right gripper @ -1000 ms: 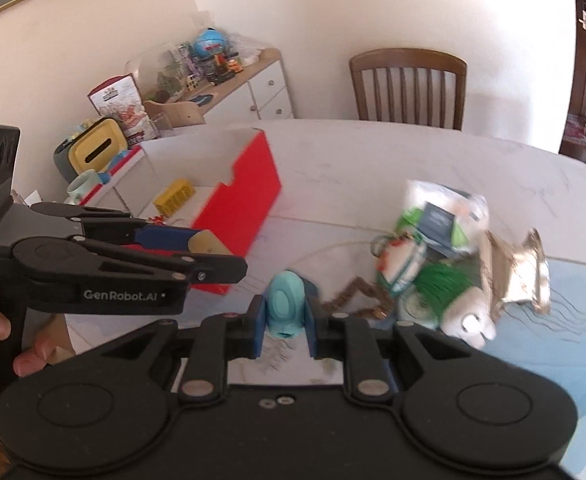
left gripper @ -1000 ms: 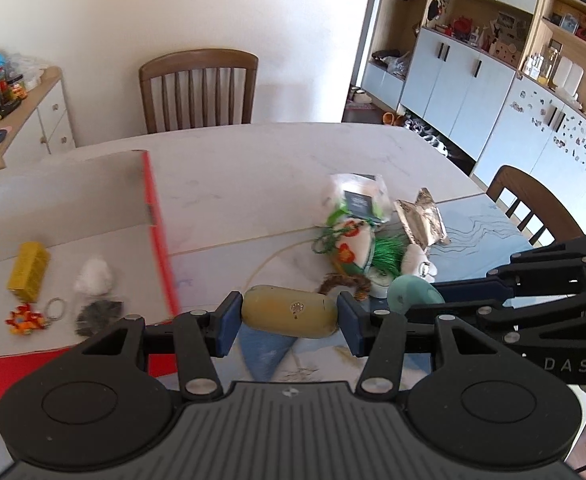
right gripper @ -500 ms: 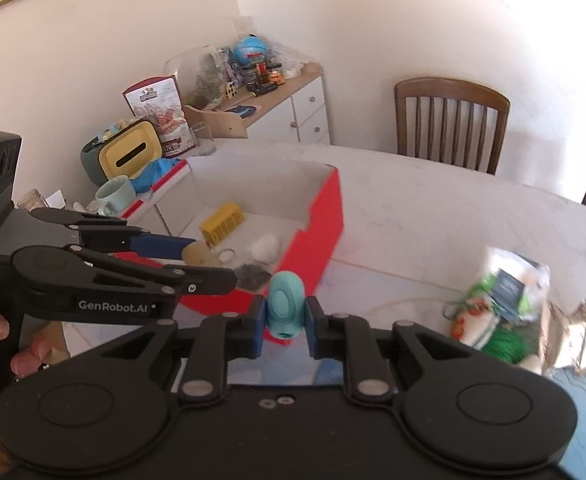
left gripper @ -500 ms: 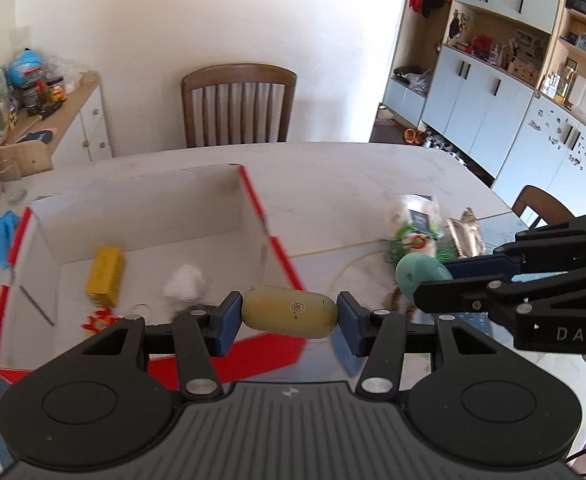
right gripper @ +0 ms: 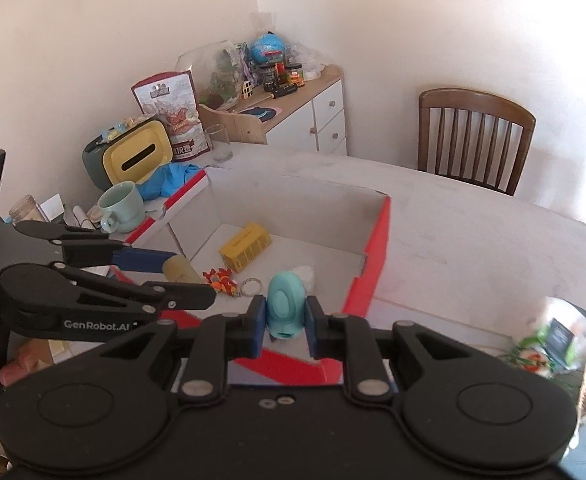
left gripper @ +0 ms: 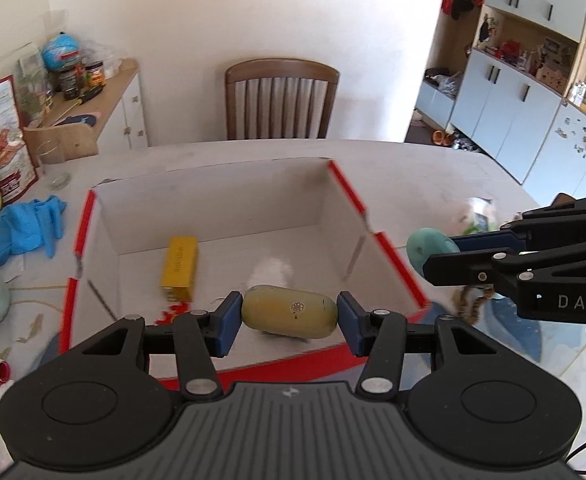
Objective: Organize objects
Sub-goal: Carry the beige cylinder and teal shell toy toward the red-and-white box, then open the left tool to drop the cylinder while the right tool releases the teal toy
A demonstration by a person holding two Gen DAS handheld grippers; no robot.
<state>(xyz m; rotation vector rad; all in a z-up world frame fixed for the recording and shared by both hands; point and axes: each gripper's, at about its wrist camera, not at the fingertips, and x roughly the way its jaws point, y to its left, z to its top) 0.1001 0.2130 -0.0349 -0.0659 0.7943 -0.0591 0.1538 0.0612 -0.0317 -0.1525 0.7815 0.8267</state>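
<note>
My left gripper (left gripper: 289, 316) is shut on a yellowish oval case (left gripper: 289, 315), held crosswise above the near part of the red-edged open box (left gripper: 347, 188). My right gripper (right gripper: 281, 320) is shut on a small teal rounded object (right gripper: 285, 304), over the box's near right corner (right gripper: 377, 248). In the left wrist view that teal object (left gripper: 429, 250) and the right gripper show at the right, just outside the box wall. Inside the box lie a yellow block (left gripper: 179, 267), a white fluffy ball (left gripper: 273, 270), an orange trinket with a key ring (right gripper: 223, 278) and something dark under the case.
Left of the box lie blue gloves (left gripper: 27, 228), a pale green mug (right gripper: 121, 204), a yellow-fronted bin (right gripper: 139, 156) and a glass (right gripper: 219, 142). A pile of packets and green items (right gripper: 553, 340) sits at the right. A wooden chair (left gripper: 281, 100) stands behind the table.
Both grippers have moved left from the pile on the table to above the red box, each still holding its object. The box now fills the middle of both views.
</note>
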